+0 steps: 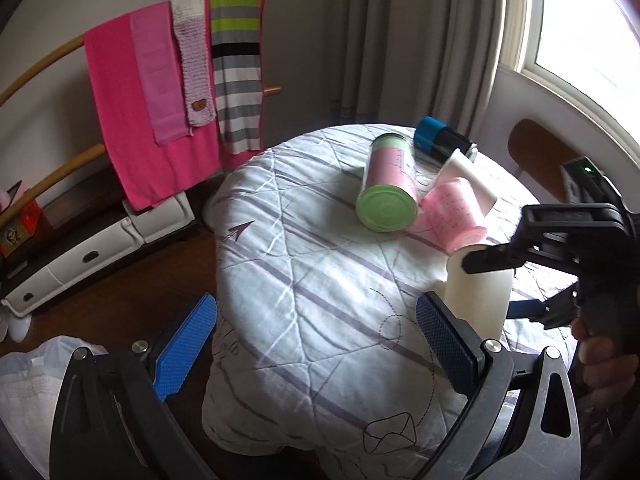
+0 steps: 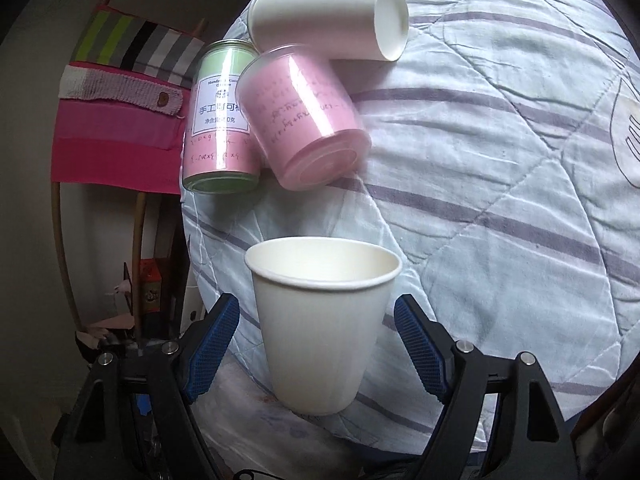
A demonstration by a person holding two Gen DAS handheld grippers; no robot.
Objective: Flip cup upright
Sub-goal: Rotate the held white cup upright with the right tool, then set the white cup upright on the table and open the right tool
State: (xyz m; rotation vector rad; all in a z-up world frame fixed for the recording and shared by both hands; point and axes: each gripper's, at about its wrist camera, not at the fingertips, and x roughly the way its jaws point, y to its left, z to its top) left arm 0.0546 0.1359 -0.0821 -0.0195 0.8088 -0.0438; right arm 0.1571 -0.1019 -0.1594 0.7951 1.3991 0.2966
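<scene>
Paper cup (image 2: 322, 328) stands mouth-up on the quilt (image 2: 500, 184), near its edge

Right gripper (image 2: 320, 344) is spread, its 2 ribbed blue pads flanking the smooth cream cone without touching, so the flip looks done. Left gripper (image 1: 316, 332) hangs spread and empty over the puckered, striped fabric. Behind lie a glossy pink tumbler (image 2: 304, 120), a green-lidded can (image 2: 220, 120) and a white tube (image 2: 328, 20)

Pink-and-green can (image 2: 222, 120), pink plastic cup (image 2: 304, 120) and white tube (image 2: 320, 20) lying clustered on striped quilt (image 2: 500, 200); towel rack (image 1: 160, 80) behind.
</scene>
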